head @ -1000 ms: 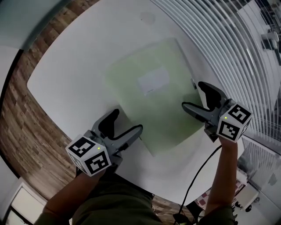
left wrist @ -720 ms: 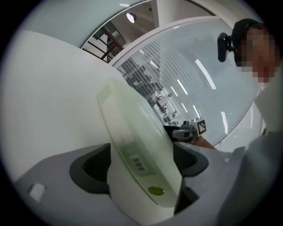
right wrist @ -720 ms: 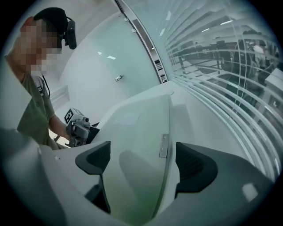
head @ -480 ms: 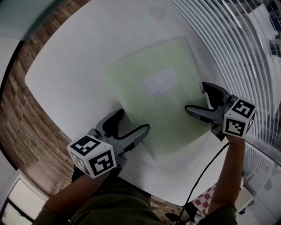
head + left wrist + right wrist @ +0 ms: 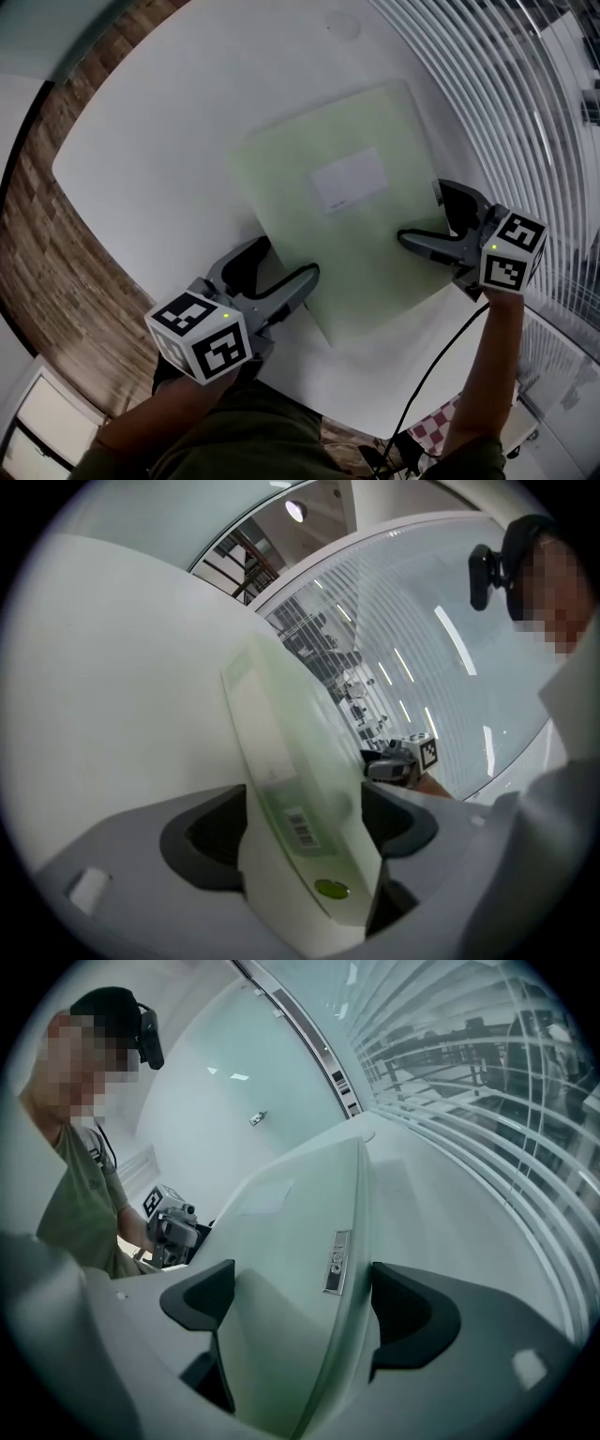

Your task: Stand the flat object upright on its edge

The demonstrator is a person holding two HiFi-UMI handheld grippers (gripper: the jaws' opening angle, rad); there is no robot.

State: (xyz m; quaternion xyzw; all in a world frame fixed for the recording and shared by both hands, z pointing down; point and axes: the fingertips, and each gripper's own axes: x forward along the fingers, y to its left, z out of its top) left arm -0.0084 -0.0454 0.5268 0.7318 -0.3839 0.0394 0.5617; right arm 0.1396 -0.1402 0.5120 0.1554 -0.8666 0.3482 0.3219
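Observation:
A pale green flat case (image 5: pixel 342 234) with a white label (image 5: pixel 349 178) lies on the round white table (image 5: pixel 169 122). My left gripper (image 5: pixel 286 262) straddles the case's near-left edge. Its jaws are closing with that edge (image 5: pixel 291 761) between them, and I see no firm press from the pads. My right gripper (image 5: pixel 422 214) straddles the case's right edge (image 5: pixel 291 1241), jaws spread wide, with a gap showing beside its pads. Each gripper view shows the other gripper across the case: the right one (image 5: pixel 403 761) and the left one (image 5: pixel 169 1218).
The table's rim curves close behind both grippers, with wood floor (image 5: pixel 37 281) beyond it on the left. Slatted window blinds (image 5: pixel 506 94) run along the right. A black cable (image 5: pixel 431 375) hangs below my right gripper. A small round disc (image 5: pixel 339 23) sits at the table's far side.
My left gripper has slid forward until the case's near-left edge is between its jaws. The right gripper stays around the right edge, and both have drifted slightly with the case.

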